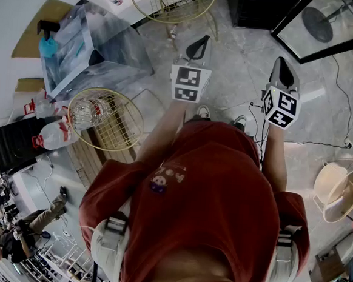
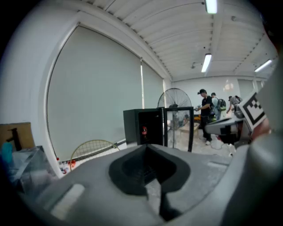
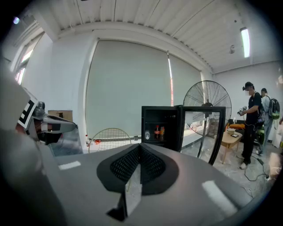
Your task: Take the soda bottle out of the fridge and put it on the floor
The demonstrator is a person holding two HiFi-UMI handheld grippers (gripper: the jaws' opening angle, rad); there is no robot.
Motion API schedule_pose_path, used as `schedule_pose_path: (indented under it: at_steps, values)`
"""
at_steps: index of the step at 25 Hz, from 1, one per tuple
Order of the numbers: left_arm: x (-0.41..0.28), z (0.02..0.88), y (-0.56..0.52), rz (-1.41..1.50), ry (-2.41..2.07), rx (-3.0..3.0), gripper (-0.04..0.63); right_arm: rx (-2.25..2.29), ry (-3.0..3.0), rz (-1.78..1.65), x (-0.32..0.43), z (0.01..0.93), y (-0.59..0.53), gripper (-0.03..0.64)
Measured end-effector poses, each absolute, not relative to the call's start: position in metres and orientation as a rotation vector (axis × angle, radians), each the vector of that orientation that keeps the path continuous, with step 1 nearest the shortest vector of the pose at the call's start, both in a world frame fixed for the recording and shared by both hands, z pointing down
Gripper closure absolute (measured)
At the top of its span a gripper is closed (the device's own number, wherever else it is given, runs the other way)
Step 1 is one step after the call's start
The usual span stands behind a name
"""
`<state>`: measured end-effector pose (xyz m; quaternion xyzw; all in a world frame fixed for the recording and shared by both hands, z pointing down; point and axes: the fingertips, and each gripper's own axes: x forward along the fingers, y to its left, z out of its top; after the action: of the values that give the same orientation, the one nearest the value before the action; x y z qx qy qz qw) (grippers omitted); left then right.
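The black fridge (image 3: pixel 161 128) stands a few steps ahead with its glass door (image 3: pixel 208 132) swung open. On its shelf stands the dark soda bottle (image 3: pixel 156 132) with a red label, next to an orange can and a pale bottle. The left gripper view shows the fridge (image 2: pixel 146 128) with only a red spot inside. My right gripper (image 3: pixel 140 145) is shut with nothing between its jaws. My left gripper (image 2: pixel 147 146) is likewise shut and holds nothing. In the head view both grippers, left (image 1: pixel 198 48) and right (image 1: pixel 283 71), are held out side by side, well short of the fridge (image 1: pixel 254 6).
A big floor fan (image 3: pixel 207 99) stands behind the fridge door. Round gold wire baskets (image 1: pixel 105 118), clear plastic bins (image 1: pixel 86 45) and water bottles (image 1: pixel 55 135) lie to the left. Cables (image 1: pixel 334 144) cross the floor on the right. People (image 3: pixel 252 119) stand by a low table (image 3: pixel 232 137).
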<state>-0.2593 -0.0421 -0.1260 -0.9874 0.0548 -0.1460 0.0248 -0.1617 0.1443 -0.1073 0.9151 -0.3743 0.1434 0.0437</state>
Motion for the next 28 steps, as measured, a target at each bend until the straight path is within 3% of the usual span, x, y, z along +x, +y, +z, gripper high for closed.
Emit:
schedule_pose_path:
  at_steps: [28]
  values:
    - [-0.302,-0.106,-0.106,-0.458,0.0,-3.08,0.595,2.895,-1.007,0.48,-0.227,-0.095,0.087,0.617]
